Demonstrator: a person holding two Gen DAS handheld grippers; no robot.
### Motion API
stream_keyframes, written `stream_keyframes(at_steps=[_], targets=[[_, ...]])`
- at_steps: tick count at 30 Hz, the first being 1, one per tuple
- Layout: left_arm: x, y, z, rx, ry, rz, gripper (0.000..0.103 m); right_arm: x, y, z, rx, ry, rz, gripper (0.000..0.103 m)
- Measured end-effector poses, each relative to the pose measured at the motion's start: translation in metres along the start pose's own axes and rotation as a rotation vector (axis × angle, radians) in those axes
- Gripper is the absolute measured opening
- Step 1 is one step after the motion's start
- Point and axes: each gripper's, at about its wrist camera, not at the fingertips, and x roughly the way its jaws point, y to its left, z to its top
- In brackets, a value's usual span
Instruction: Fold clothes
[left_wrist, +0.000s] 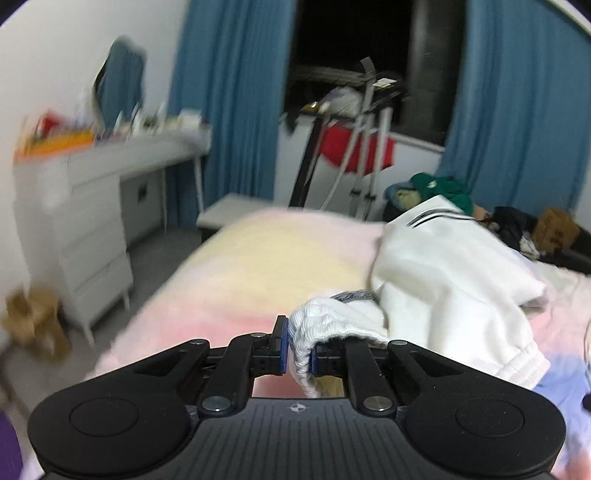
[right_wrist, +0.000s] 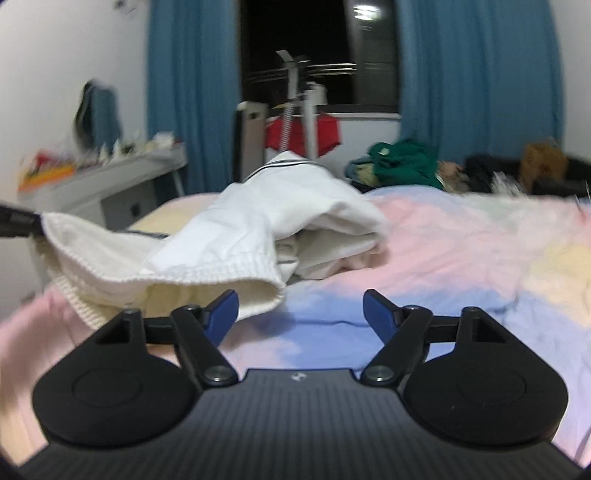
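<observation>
A white sweatshirt with ribbed cuffs and thin dark stripes lies crumpled on a bed with a pastel pink, yellow and blue sheet. My left gripper is shut on the garment's ribbed hem, and the cloth is bunched between its blue pads. In the right wrist view the sweatshirt stretches to the left, where the left gripper holds its edge. My right gripper stands open just above the sheet. A ribbed cuff lies by its left finger, and nothing is between the pads.
A white dresser and desk stand left of the bed, with a cardboard box on the floor. Beyond the bed are a drying rack with a red garment, a pile of green clothes and blue curtains.
</observation>
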Motion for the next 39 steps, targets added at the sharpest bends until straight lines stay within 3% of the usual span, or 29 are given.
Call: stream_keyframes(at_steps=[7,13,16,21,29,37,39], targets=[[0.019,0.016,0.012,-0.052,-0.011,0.009,0.014,0.055,0.019,0.003,-0.060,0.099,0.034,0.057],[0.041,0.007,0.010,-0.063,0.018,0.021,0.018,0.087,0.030,0.012,-0.117,0.022,0.042,0.052],[0.049,0.006,0.011,-0.097,0.029,0.008,0.021,0.096,0.037,0.010,-0.171,-0.041,0.018,0.032],[0.060,0.006,0.009,-0.109,0.051,0.018,0.021,0.098,0.044,0.001,-0.219,-0.064,0.038,0.028],[0.080,0.002,0.004,-0.069,0.081,0.033,0.022,0.083,0.045,0.009,-0.204,-0.079,0.038,0.012],[0.075,0.005,-0.003,-0.072,0.108,0.064,0.024,0.011,0.056,0.028,-0.177,-0.095,0.062,0.010],[0.072,0.004,-0.005,-0.064,0.116,0.070,0.024,-0.006,0.066,0.021,-0.206,-0.052,0.072,0.010]])
